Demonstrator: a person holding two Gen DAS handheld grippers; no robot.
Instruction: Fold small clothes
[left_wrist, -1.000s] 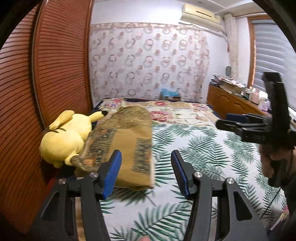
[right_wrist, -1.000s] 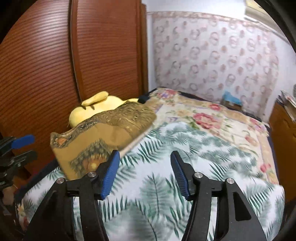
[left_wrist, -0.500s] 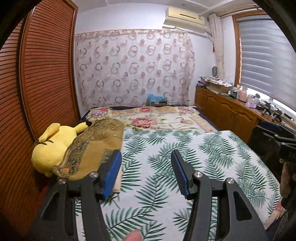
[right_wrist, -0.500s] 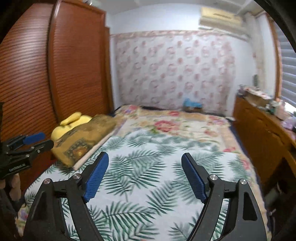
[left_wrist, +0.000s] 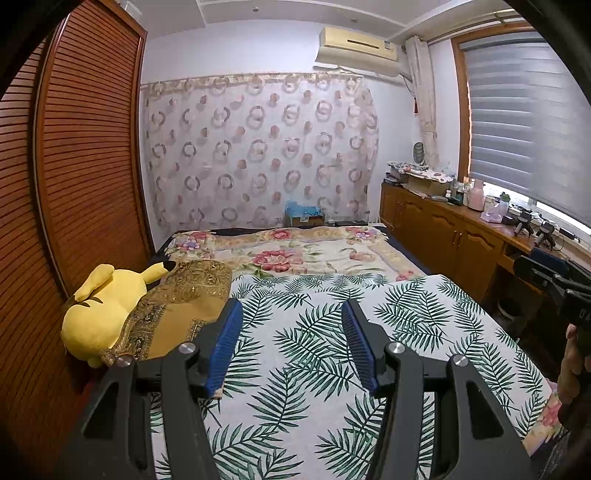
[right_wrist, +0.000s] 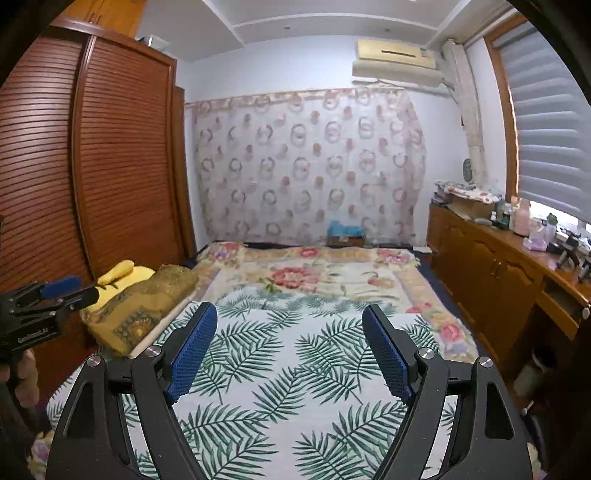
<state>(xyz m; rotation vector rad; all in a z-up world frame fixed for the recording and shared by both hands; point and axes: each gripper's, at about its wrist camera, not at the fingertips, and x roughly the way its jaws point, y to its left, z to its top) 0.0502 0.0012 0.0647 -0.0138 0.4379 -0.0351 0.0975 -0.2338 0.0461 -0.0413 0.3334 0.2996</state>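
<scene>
A folded mustard-gold patterned garment (left_wrist: 177, 306) lies at the left edge of the bed, leaning on a yellow plush toy (left_wrist: 99, 314). It also shows in the right wrist view (right_wrist: 144, 306). My left gripper (left_wrist: 291, 343) is open and empty, held above the palm-leaf sheet (left_wrist: 424, 325), right of the garment. My right gripper (right_wrist: 290, 350) is open and empty over the middle of the sheet. Each gripper shows at the edge of the other's view: the right one (left_wrist: 554, 280) and the left one (right_wrist: 48, 299).
A wooden louvred wardrobe (left_wrist: 74, 166) runs along the left. A wooden cabinet (right_wrist: 491, 266) with bottles and clutter runs along the right under the window. A floral blanket (right_wrist: 314, 273) covers the far half of the bed. A blue box (right_wrist: 345, 230) stands by the far wall.
Both grippers have pulled back and up from the folded garment, which stays by the plush toy. The right gripper's jaws have opened wider. More of the room shows now.
</scene>
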